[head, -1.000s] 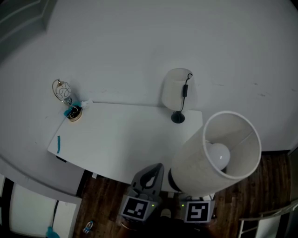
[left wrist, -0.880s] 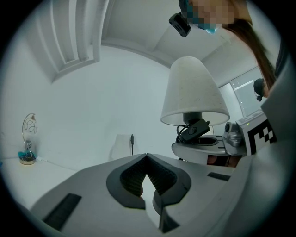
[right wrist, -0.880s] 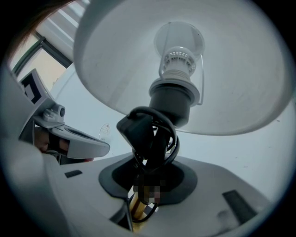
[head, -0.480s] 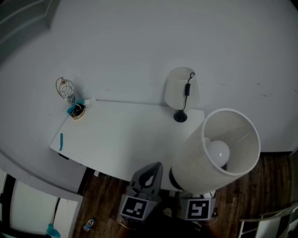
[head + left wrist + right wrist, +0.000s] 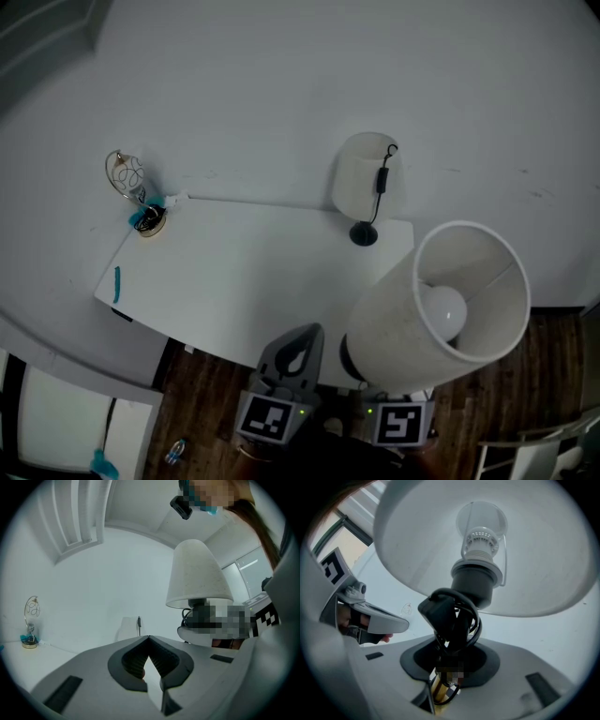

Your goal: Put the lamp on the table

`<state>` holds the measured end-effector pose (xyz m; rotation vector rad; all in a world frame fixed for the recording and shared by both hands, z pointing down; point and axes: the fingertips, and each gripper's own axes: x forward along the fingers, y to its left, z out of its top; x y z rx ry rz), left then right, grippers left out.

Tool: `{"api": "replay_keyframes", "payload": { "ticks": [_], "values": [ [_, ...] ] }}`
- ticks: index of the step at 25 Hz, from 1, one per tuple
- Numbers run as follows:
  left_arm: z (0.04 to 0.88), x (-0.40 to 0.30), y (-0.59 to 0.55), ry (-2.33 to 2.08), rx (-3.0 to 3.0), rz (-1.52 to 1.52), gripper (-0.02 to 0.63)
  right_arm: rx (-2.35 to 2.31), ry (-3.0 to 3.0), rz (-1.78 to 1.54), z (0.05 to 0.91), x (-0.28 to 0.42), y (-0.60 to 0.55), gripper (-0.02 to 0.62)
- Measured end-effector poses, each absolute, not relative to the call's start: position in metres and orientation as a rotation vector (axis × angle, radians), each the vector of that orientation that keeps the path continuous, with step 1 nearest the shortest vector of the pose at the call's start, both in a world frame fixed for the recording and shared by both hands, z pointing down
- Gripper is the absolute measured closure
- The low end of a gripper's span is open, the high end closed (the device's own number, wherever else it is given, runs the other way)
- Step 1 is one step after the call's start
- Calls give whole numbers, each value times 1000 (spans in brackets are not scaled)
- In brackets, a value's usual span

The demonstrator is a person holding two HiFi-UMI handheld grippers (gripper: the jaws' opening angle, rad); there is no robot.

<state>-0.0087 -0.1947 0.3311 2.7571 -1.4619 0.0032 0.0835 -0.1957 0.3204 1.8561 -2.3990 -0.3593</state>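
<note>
I hold a lamp with a big white shade (image 5: 441,309) tilted over the table's front right corner, its bulb (image 5: 442,312) showing inside. My right gripper (image 5: 449,670) is shut on the lamp's thin brass stem, below the socket (image 5: 474,581) and a bundled black cord (image 5: 452,616). In the head view only its marker cube (image 5: 398,427) shows under the shade. My left gripper (image 5: 298,349) is shut and empty, level at the front edge of the white table (image 5: 244,272). In the left gripper view the held lamp (image 5: 199,576) stands to the right of the left gripper (image 5: 149,639).
A second small white lamp (image 5: 367,183) with a black base stands at the table's back edge against the wall. A wire ornament (image 5: 127,178) sits on the back left corner, a teal pen (image 5: 116,285) near the left edge. Dark wood floor (image 5: 211,398) lies in front.
The head view has shifted a little; the grippers and the held lamp keep their places.
</note>
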Motion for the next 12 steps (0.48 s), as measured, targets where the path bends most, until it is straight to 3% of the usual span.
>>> {"api": "replay_keyframes", "payload": {
  "ticks": [12],
  "values": [
    [336, -24, -224, -1466, 2760, 10, 603, 1859, -2392, -336, 330, 70, -222, 485]
  ]
}}
